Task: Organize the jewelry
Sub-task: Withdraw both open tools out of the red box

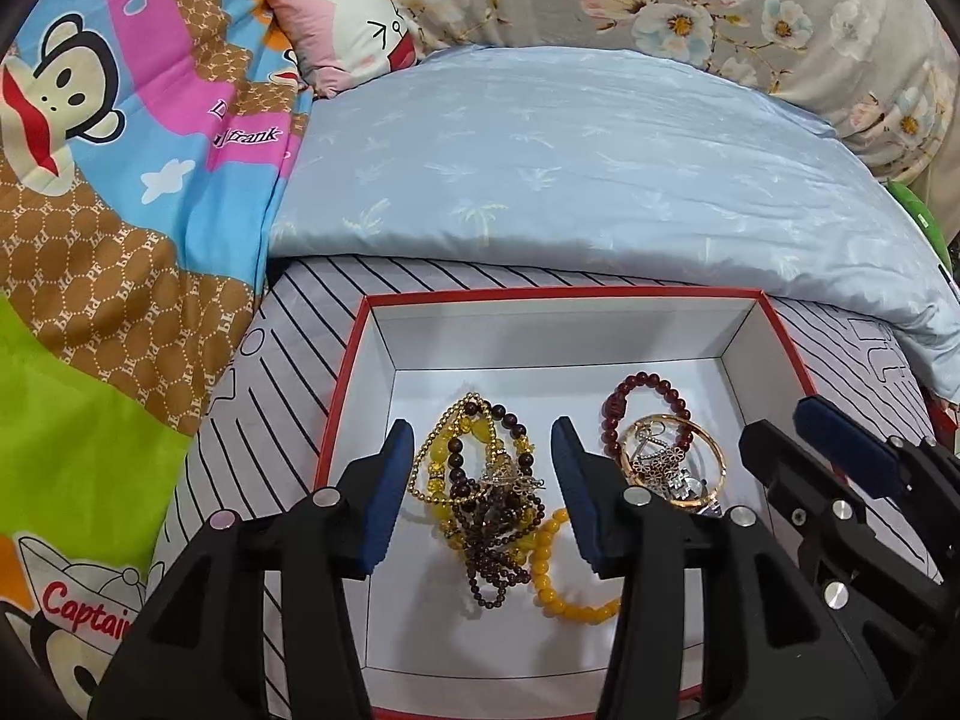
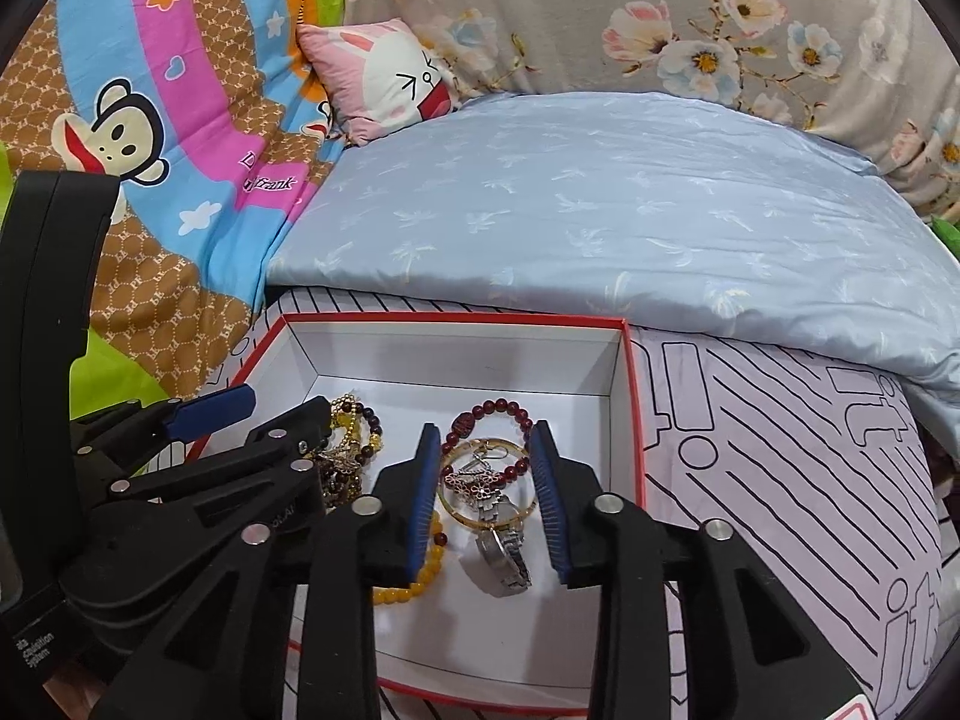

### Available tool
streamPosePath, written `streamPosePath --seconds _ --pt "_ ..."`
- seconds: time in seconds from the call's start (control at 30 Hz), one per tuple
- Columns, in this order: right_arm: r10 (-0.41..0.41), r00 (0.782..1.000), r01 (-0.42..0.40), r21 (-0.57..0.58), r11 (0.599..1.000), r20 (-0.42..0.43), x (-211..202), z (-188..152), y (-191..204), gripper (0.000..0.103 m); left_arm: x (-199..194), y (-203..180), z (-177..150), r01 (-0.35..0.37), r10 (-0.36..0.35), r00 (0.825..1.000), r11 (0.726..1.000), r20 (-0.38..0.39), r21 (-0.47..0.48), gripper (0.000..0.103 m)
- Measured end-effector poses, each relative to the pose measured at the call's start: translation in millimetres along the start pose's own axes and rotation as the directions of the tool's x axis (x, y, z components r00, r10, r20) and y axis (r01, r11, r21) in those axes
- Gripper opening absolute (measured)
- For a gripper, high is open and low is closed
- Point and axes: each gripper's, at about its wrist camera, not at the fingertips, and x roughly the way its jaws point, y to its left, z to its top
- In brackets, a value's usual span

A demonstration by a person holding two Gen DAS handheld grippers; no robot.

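Jewelry lies in two small heaps on the white floor of a red-rimmed box (image 1: 351,384), which sits on a striped sheet beside a pale blue pillow (image 1: 576,162).

The left gripper (image 1: 483,480) hangs over the left heap with its blue pads parted and nothing pressed between them; the tangle of dark and yellow beads (image 1: 480,498) shows in the gap below. A loose yellow bead bracelet (image 1: 555,570) trails out from under that tangle toward the near wall.

The right gripper (image 2: 483,501) stands likewise released over the right heap, with the gold bangle (image 2: 486,480), a dark red bead bracelet (image 2: 492,414) and a metal watch (image 2: 504,552) lying between its pads but untouched.

As for handling, all of it looks light. The bead strings are probably limp and will sag and swing; those in the left heap seem interlaced, so lifting one may drag the others. Pinching across a few beads at a free loop, such as the yellow bracelet's outer curve, looks safest.

The bangle is rigid, smooth and likely slippery; a grip across its rim rather than its round outside should hold better. A flowered charm piece (image 2: 474,483) lies over it and may come along. The watch is the heaviest item; its link band offers the surest hold.
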Motion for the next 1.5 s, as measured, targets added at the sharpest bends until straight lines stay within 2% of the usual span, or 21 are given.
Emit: streamPosePath --seconds 0.23,0.43,0.63,0.73,0.9,1.2,1.37,1.5 --pt "-0.006 1.000 0.005 0.006 1.000 0.010 -15 -4 0 0.038 -13 -1 -6 0.003 -0.003 1.000 1.000 0.007 0.001 0.045" --pt "-0.012 1.000 0.012 0.015 1.000 0.017 -32 -14 -1 0.045 -30 1 -14 0.013 -0.013 1.000 1.000 0.011 -0.002 0.046" --pt "-0.008 1.000 0.008 0.033 0.999 0.020 -52 -31 3 0.050 -47 6 -34 0.031 -0.031 0.999 0.999 0.009 -0.016 0.052" --pt "-0.004 1.000 0.004 0.047 0.999 0.013 -59 -41 5 0.050 -54 8 -44 0.025 -0.025 1.000 0.999 0.004 -0.029 0.061" --pt "-0.023 1.000 0.023 0.076 0.997 -0.006 -69 -53 5 0.065 -63 17 -59 0.025 -0.026 1.000 0.998 -0.004 -0.057 0.072" --pt "-0.058 0.998 0.060 0.064 0.996 -0.033 -80 -71 14 0.070 -71 24 -81 -0.006 0.004 0.999 0.997 -0.035 -0.074 0.073" --pt "-0.059 0.998 0.061 0.093 0.994 -0.022 -86 -78 10 0.078 -80 28 -88 -0.028 0.026 0.999 0.994 -0.022 -0.101 0.085" --pt "-0.070 0.997 0.072 0.092 0.993 -0.020 -87 -79 9 0.078 -82 24 -86 -0.054 0.053 0.998 0.996 -0.020 -0.072 0.085"
